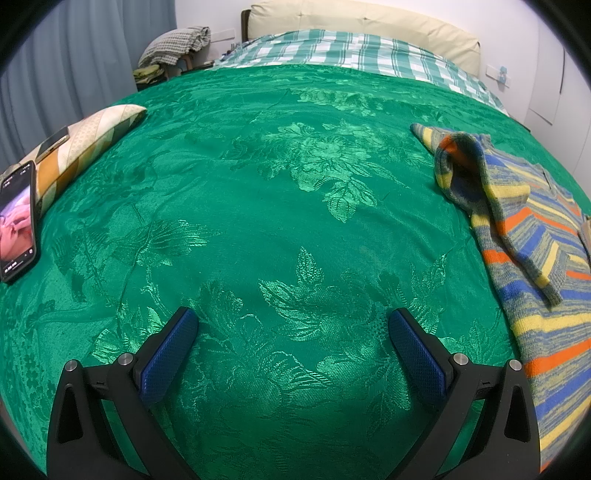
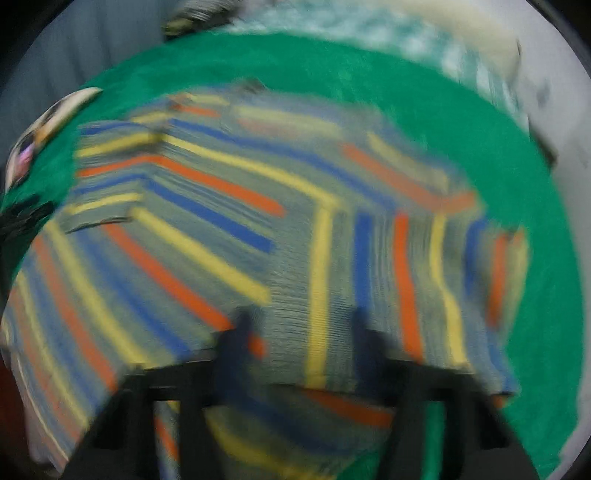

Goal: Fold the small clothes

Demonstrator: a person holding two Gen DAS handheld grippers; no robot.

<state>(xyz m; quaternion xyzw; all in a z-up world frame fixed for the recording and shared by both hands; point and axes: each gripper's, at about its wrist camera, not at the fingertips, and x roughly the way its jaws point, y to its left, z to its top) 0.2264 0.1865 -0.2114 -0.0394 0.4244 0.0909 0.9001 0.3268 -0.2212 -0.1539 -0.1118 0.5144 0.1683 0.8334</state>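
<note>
The left wrist view showed the left tool [image 1: 293,328] spread wide over bare green bedspread [image 1: 258,184], gripping nothing. The striped knit sweater [image 1: 524,236] lay rumpled by the bed's right edge: soft, light, floppy, best pinched at hem or shoulder. The right tool [image 2: 301,321] hovered over it, narrowed, though blur hid whether it gripped.

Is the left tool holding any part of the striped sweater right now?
No, the left tool stands open over bare green bedspread, with the sweater lying off to its right.

Green-covered bed [image 1: 258,192], cream headboard [image 1: 362,26], grey curtain [image 1: 74,59].
</note>
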